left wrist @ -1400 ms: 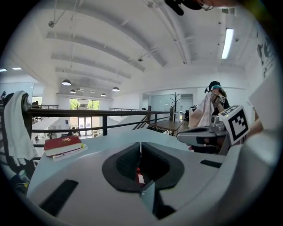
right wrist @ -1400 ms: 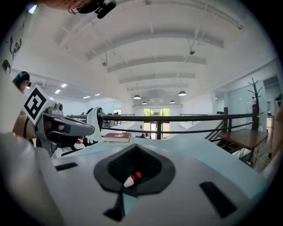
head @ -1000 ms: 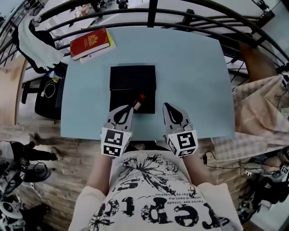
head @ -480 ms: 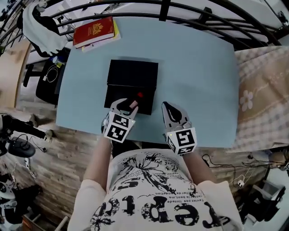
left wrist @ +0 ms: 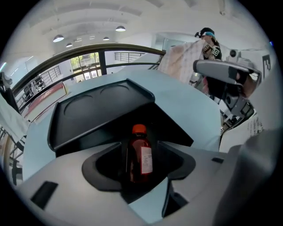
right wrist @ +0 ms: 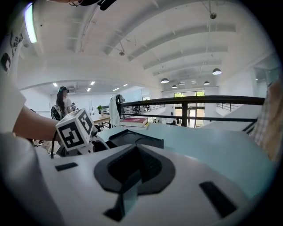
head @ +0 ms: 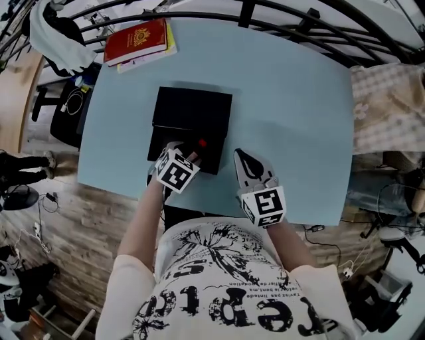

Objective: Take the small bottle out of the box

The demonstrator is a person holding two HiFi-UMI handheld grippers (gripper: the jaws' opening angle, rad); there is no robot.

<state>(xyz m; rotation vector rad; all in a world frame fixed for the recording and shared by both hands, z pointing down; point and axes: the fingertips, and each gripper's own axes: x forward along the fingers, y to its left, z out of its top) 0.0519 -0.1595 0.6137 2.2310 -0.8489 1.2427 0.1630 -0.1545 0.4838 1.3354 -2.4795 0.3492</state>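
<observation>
A small amber bottle (head: pixel 202 145) with a red cap stands upright in the near right part of an open black box (head: pixel 191 109) on the pale blue table (head: pixel 292 113). My left gripper (head: pixel 186 151) reaches over the box's near edge. Its jaws are opening, and the bottle (left wrist: pixel 140 154) stands between them with a gap on each side, so the pads are not pressing it. To the right of the box my right gripper (head: pixel 244 159) rests over the table with its jaws together and nothing in them.
A red book (head: pixel 136 43) lies on a yellow one at the table's far left corner. A black railing (head: pixel 279 16) runs behind the table. The box's lid (left wrist: pixel 93 110) stands tilted back behind the bottle. A patterned cloth (head: pixel 388 99) hangs off to the right.
My left gripper has moved forward over the box's near edge and its jaws have spread around the bottle. The right gripper has stayed beside the box.
</observation>
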